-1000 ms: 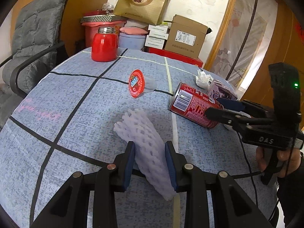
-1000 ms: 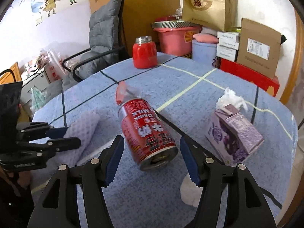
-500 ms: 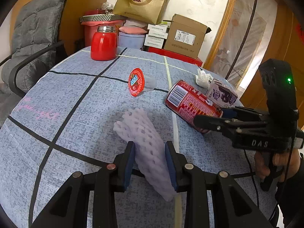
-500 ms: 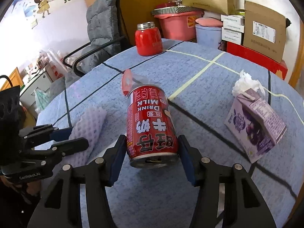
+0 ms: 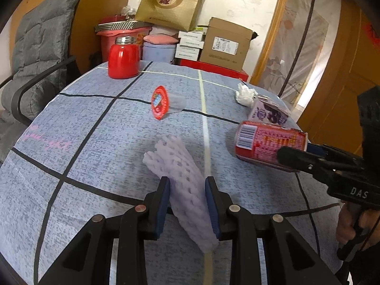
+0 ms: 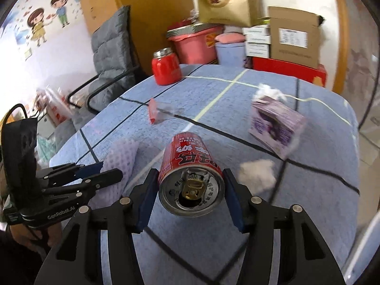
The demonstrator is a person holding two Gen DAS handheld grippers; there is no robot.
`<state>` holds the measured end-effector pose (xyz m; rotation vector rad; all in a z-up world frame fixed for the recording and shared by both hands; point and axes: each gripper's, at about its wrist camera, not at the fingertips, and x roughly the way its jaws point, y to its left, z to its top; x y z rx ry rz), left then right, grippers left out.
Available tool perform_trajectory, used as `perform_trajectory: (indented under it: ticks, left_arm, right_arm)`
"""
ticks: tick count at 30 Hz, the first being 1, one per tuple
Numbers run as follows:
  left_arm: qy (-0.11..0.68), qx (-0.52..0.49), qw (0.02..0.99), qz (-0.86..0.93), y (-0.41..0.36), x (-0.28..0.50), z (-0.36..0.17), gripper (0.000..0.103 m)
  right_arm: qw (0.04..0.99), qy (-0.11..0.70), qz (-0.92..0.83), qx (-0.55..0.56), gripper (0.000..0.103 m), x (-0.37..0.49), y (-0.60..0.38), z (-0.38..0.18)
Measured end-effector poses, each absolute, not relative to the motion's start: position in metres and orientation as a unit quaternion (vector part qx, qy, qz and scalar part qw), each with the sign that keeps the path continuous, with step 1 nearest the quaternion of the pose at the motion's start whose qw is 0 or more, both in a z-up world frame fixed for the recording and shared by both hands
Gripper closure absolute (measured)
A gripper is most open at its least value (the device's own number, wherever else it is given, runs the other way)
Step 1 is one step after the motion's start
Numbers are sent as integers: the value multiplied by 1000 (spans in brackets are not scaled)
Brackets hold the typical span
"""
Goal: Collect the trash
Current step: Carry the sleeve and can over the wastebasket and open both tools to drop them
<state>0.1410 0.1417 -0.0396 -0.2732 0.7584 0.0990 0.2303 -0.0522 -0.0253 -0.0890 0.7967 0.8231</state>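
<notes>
The right gripper (image 6: pixel 191 196) holds the red drink can (image 6: pixel 190 178) across its side wall, both pads against the body near the opened top end, which faces the camera; the can appears lifted off the table (image 6: pixel 320 142) near its right edge. Its jaws have been closing within the past second and now stand still on the can. The can is thin-walled, light and smooth; judged from its open tab, likely empty, so firm squeezing would dent it, and a grip across the middle of the body is the safer hold. The left gripper (image 5: pixel 187 201) straddles the white foam net sleeve (image 5: pixel 180 173) at the near middle of the table; its jaws have just been closing, and the pads appear to meet the sleeve's sides. The foam is very light, soft and compressible, so the jaws must narrow well before it is secure. Remaining on the table: 1 lidded plastic cup (image 5: pixel 163 103) lying at the centre, 1 purple carton (image 5: pixel 268 112) and 1 crumpled tissue (image 5: pixel 245 93) by the right edge. No bin is in view.
</notes>
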Motion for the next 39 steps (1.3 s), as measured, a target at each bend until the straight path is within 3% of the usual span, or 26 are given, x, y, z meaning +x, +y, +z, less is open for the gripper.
perform_trajectory:
  ticks: [12,21,39]
  left_arm:
    - [364,-107,925,6,96,135,-24,78]
    - [364,-89,926,-42,56,133,-15,89]
    - [348,-61,927,-130,-21,140,12,89]
  right_arm:
    - [870,348,348,-10,49,201,-111,1]
    - [887,336,317,10,49,179,-154,11]
    - [917,314,242,42,49,157,-236,25]
